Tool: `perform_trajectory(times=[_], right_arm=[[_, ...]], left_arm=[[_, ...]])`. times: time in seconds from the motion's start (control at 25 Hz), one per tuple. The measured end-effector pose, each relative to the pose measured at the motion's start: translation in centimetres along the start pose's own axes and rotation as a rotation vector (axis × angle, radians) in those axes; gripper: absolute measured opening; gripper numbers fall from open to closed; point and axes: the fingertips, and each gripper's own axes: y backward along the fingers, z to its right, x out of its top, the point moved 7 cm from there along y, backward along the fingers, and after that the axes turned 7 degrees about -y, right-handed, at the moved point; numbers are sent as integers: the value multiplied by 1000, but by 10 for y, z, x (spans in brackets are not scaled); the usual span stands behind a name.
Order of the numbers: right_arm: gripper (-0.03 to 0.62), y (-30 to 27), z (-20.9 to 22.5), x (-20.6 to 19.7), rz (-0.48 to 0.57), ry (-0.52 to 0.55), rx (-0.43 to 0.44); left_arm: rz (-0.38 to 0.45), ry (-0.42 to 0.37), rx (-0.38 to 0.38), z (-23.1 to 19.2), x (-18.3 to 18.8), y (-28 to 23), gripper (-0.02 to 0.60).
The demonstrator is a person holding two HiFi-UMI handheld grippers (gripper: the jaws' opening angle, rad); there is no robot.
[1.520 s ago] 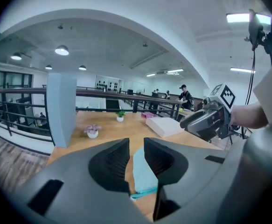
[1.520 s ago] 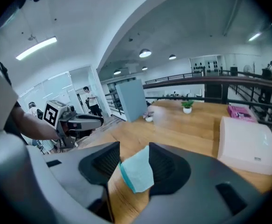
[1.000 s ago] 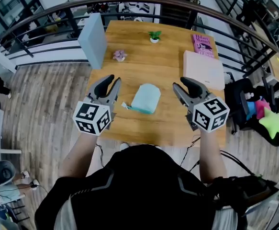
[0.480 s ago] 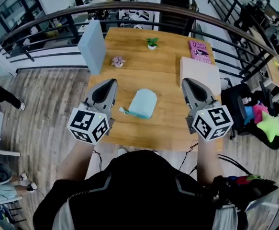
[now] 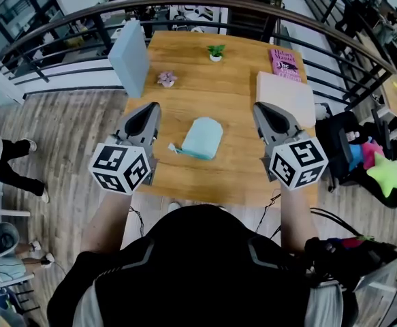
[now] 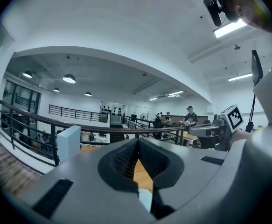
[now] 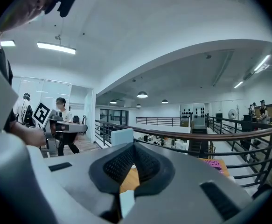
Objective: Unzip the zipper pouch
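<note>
The light teal zipper pouch (image 5: 203, 139) lies flat near the middle of the wooden table (image 5: 239, 176), its zipper end with a small pull pointing left. My left gripper (image 5: 152, 107) hovers above the table to the pouch's left, jaws shut with nothing between them. My right gripper (image 5: 258, 107) hovers to the pouch's right, also shut and empty. Neither touches the pouch. In the left gripper view the left gripper (image 6: 137, 140) shows its pads meeting at the tip. In the right gripper view the right gripper (image 7: 134, 144) looks the same.
A tall blue-grey box (image 5: 131, 56) stands at the table's far left edge. A pink flower ornament (image 5: 167, 79), a small green plant (image 5: 216, 51), a pink book (image 5: 288, 65) and a pale flat box (image 5: 284, 99) sit further back. A railing (image 5: 184, 5) runs behind.
Both grippers' jaws were open a second ago and are shut now. Both grippers have risen a little above the table. The pouch has not moved.
</note>
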Motion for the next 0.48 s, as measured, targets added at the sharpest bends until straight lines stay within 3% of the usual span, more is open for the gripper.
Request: perform_trajectory(times=[0.48], right_arm=[[8,0,10,-6,-2,-13,7]], left_arm=[[-11,-26,40,12,-3,-4,29]])
